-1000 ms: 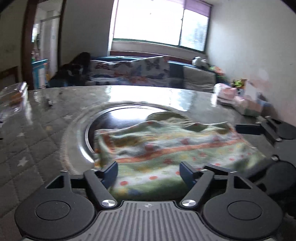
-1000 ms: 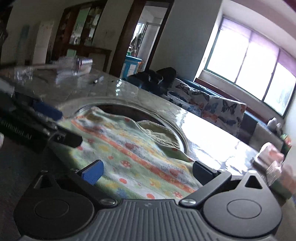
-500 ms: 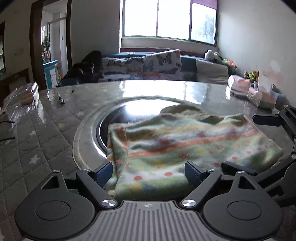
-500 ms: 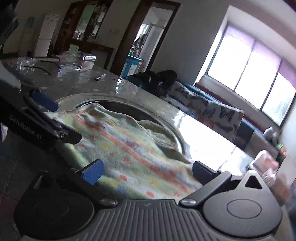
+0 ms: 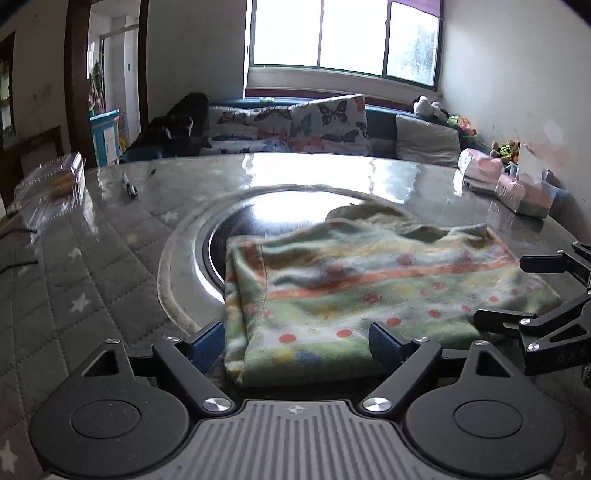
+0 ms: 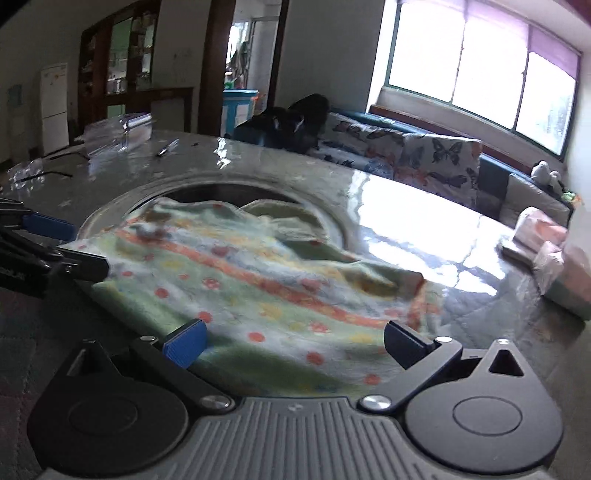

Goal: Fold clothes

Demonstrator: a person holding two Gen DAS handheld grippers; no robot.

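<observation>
A green patterned garment (image 5: 376, 291) is lying folded on the worktop (image 5: 92, 266), part of it draping over the round dark inset (image 5: 236, 221) at the middle. Its orange stripe and red dots are facing up, and a paler collar edge is poking out at the far side.

The left gripper (image 5: 297, 341) is hovering at the garment's near edge with its blue-padded fingers (image 5: 207, 341) spread wide, one on each side of the folded corner, gripping nothing. The right gripper (image 6: 295, 341) is sitting at the other end of the near edge, its fingers (image 6: 184, 343) likewise released and spread over the cloth, not pinching it. Each gripper is showing at the edge of the other's view.

Farther off, a pen (image 5: 130, 186) and a clear plastic box (image 5: 55, 181) are lying on the worktop's left side, and pink packets (image 5: 517, 186) are sitting at the right. A sofa (image 5: 295, 125) with butterfly cushions is standing beyond, under the window (image 5: 343, 33).
</observation>
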